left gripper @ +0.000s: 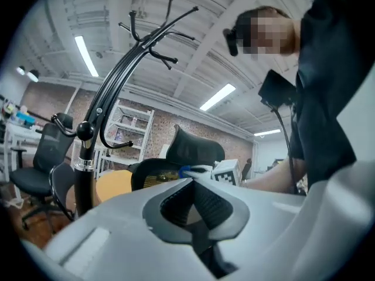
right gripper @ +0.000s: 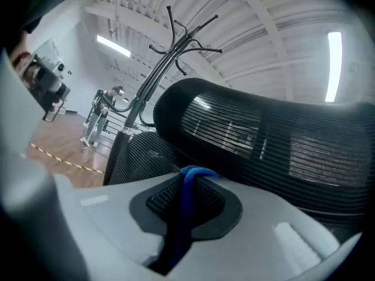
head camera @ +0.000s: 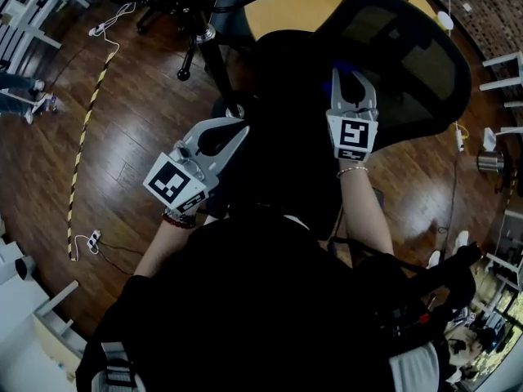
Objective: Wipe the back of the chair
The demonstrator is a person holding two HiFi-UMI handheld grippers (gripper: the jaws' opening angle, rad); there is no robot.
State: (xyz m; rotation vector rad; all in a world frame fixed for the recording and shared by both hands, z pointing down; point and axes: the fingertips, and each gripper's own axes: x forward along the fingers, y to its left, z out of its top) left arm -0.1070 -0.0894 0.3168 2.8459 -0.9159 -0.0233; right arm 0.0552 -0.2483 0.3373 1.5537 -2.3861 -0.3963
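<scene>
**Head view:** Your right tool (head camera: 350,78) is clamped on a small blue cloth (head camera: 344,69). It sits at the left edge of the curved black mesh chair back (head camera: 409,60). The mesh lies ahead and to the right of the tool, with its long axis running left to right, so the wipe probably has to travel rightward. Your left tool (head camera: 233,133) hangs nearer and further left, well apart from the mesh, so the right hand is the closer one.

**Left gripper view:** The left tool (left gripper: 190,206) has its pads drawn together with nothing between them. Far beyond it you can see the chair back (left gripper: 153,172) and the cloth (left gripper: 186,171) side-on.

**Right gripper view:** The cloth (right gripper: 190,173) stands pinched between the pads of the right tool (right gripper: 186,193). The chair back (right gripper: 281,145) fills the view just beyond. You cannot tell from here whether they touch.
</scene>
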